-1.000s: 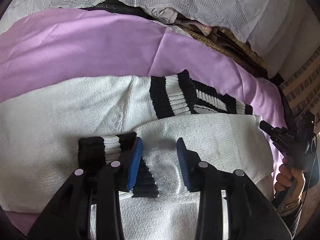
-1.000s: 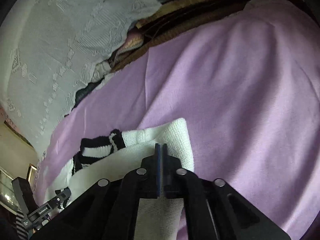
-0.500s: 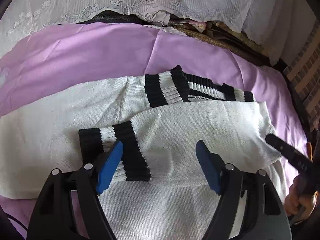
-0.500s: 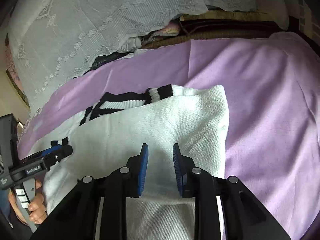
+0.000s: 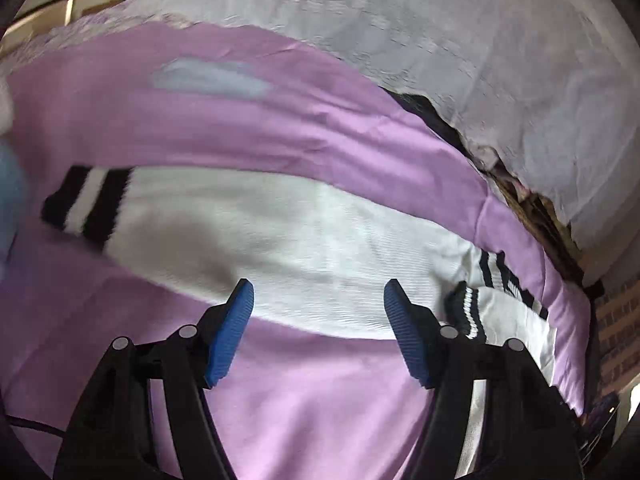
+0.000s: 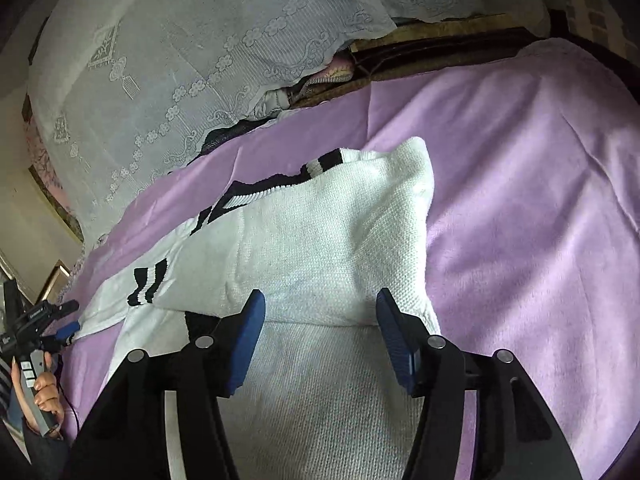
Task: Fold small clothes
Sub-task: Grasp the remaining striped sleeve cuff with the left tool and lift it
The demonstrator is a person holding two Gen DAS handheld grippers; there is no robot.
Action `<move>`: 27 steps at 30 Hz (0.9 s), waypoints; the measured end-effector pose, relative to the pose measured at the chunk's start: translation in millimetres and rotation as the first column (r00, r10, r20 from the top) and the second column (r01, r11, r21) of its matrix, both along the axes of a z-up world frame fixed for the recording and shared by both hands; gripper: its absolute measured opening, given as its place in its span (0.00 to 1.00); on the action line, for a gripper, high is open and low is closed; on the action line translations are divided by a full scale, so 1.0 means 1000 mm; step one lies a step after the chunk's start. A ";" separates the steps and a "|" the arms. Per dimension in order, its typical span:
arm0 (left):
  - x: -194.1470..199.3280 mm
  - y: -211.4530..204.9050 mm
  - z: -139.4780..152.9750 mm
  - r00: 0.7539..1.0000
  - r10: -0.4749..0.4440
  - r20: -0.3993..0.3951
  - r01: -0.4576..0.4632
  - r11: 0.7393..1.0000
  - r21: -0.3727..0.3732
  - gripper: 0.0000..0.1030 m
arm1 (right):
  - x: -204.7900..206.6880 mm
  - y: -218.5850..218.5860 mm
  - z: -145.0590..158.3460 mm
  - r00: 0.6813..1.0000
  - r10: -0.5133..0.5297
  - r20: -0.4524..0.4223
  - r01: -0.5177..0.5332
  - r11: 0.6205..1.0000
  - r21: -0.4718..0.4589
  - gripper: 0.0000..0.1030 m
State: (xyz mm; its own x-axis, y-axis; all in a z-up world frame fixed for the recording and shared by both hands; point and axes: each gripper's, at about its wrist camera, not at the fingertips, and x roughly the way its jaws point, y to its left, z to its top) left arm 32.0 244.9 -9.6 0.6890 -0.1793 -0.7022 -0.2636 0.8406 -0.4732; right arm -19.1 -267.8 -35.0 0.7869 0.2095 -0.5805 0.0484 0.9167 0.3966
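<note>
Left jaws: the left gripper (image 5: 319, 292) has its blue pads (image 5: 230, 332) spread wide with nothing between them, hovering over the near edge of the outstretched sleeve.
Right jaws: the right gripper (image 6: 320, 300) is likewise spread wide and empty, its pads (image 6: 246, 344) standing over the folded body of the garment.
Sweater: a white knit sweater (image 6: 320, 248) with black-and-white striped ribbing lies flat on the bed, its right-hand side folded over onto the body.
Sleeve: one long sleeve (image 5: 280, 240) stretches out toward the left side of the bed, ending in a striped cuff (image 5: 86, 204).
Second cuff: another striped cuff (image 5: 466, 308) lies on the folded part, just beside the left gripper's right pad.
Collar: the striped neckline (image 6: 256, 196) shows at the far edge of the sweater.
Bed: a purple sheet (image 6: 520, 200) covers it, bare on the right and in front of the sleeve.
Far edge: white lace-patterned fabric (image 6: 180, 60) lies piled along the head of the bed.
Left hand: seen from the right wrist view, the person's hand (image 6: 44, 392) grips the left tool's handle at the left side of the bed.
</note>
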 end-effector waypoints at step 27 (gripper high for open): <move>-0.008 0.092 -0.034 0.928 0.372 -0.020 -0.372 0.923 -0.094 0.10 | -0.007 0.000 -0.009 0.999 0.038 -0.016 -0.036 0.994 0.099 0.85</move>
